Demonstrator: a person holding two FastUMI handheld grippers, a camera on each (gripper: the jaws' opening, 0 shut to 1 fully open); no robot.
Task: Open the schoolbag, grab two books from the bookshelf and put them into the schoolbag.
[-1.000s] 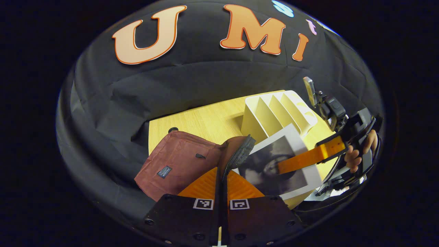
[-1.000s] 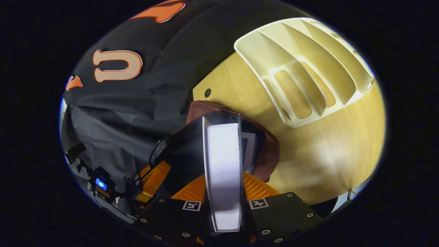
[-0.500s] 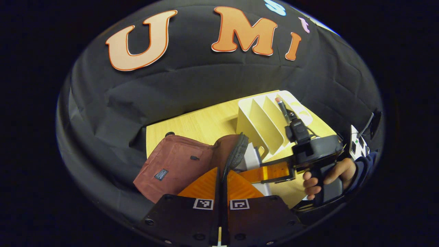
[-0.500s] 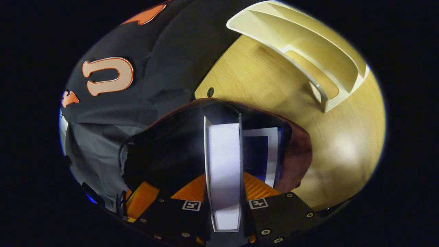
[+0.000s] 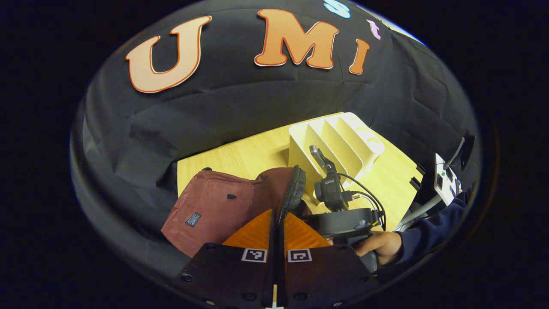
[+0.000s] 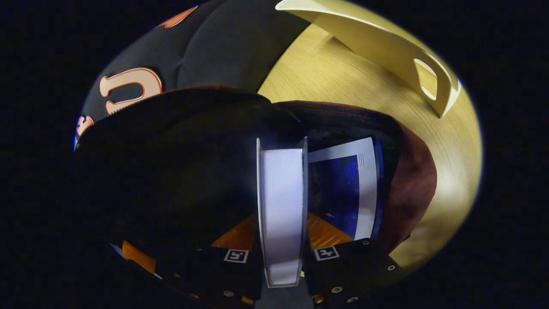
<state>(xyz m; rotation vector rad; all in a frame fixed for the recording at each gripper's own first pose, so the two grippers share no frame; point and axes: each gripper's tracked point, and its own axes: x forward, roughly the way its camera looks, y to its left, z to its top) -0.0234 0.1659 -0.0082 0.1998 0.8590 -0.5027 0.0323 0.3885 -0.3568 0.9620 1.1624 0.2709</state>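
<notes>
On the table, the left gripper pinches the bag rim, jaws nearly closed, while the right gripper clamps a book inside the bag's mouth beside a blue book, the shelf just behind.

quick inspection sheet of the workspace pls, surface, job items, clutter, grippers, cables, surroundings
surface: wooden table, bare between the things on it.
job's things: maroon schoolbag open; a blue-covered book already inside; a second book going in edge first; white bookshelf on the table, its slots bare in the left gripper view.
clutter: nothing seen.
grippers: left gripper shut on the schoolbag's zipper edge, holding the mouth open; right gripper shut on the second book, low inside the bag, with a hand on its handle.
cables: black cable looping off the right gripper's camera.
surroundings: black cloth wall; white device at the table's far right.
</notes>
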